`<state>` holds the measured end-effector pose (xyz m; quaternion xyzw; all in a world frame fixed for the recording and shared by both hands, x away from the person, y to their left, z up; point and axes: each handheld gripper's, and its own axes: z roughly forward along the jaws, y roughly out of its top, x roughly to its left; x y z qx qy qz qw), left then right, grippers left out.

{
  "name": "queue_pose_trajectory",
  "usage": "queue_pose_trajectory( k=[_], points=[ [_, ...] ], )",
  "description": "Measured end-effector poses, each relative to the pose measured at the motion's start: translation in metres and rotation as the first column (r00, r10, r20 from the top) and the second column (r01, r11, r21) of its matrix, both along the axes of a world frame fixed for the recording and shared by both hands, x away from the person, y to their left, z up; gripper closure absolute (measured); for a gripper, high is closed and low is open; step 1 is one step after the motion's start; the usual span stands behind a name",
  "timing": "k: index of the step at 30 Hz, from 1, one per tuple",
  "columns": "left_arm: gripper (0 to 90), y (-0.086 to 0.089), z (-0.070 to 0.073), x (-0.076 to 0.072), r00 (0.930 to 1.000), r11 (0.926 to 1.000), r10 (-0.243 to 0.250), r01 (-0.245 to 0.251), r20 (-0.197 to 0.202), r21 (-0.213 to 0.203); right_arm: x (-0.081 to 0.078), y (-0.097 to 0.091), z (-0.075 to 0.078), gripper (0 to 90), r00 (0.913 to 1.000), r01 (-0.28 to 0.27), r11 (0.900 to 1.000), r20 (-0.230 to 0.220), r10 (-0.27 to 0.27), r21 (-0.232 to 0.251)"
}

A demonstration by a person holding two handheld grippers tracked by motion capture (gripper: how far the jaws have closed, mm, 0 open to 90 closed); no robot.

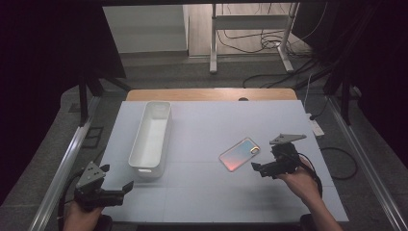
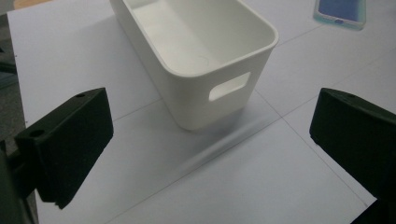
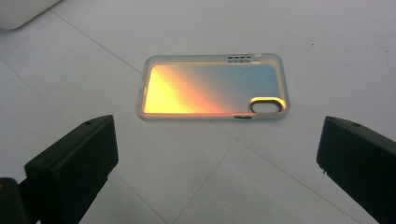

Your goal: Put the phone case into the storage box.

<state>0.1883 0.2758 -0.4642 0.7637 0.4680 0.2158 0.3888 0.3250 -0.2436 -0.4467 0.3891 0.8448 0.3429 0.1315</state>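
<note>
While its two black jaws stand wide apart with nothing between them, the right gripper (image 3: 215, 172) hovers low over the white table (image 1: 202, 192), and just ahead of it, framed in the gap between the jaws, lies the phone case (image 3: 212, 87), flat on the surface and not touched by either jaw. It looks like a thin, light shell with a glossy iridescent back and a softer translucent rim, so it should weigh almost nothing but flex under a hard squeeze and slip on its shiny face. Lying flat, it offers little to grip; my judgement is that the best hold is across its short width, pinching the two long rim edges near the middle, away from the camera cutout, with the jaws brought down until they nearly touch the table. In the high view the right hand (image 1: 303, 180) holds that gripper pointing toward the case from its near right. Well off to that gripper's left, the left gripper (image 1: 113, 192), jaws likewise spread wide and empty, points at the near end of the white plastic bin (image 1: 151, 132), short of its handle slot.
</note>
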Motion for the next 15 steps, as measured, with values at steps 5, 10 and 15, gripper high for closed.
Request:
queue_pose_trajectory(
  k=[5, 10, 15],
  points=[
    [0.6, 0.001, 0.000, 0.000, 1.0000, 1.0000, 0.000, 0.000, 0.001, -0.009, 0.004, 0.005, -0.002, 0.0, 0.9999, -0.014, 0.9999, -0.006, 0.014, -0.003],
    [0.6, 0.000, 0.000, 0.000, 1.0000, 1.0000, -0.004, 0.004, 0.002, -0.003, 0.008, 0.010, -0.001, 0.0, 0.9998, -0.021, 0.9997, -0.003, 0.021, -0.006],
    [0.6, -0.001, 0.000, -0.001, 0.9999, 0.9999, -0.013, 0.013, 0.006, 0.004, 0.014, 0.015, -0.001, 0.0, 0.9996, -0.026, 0.9996, -0.007, 0.026, -0.008]
  ],
)
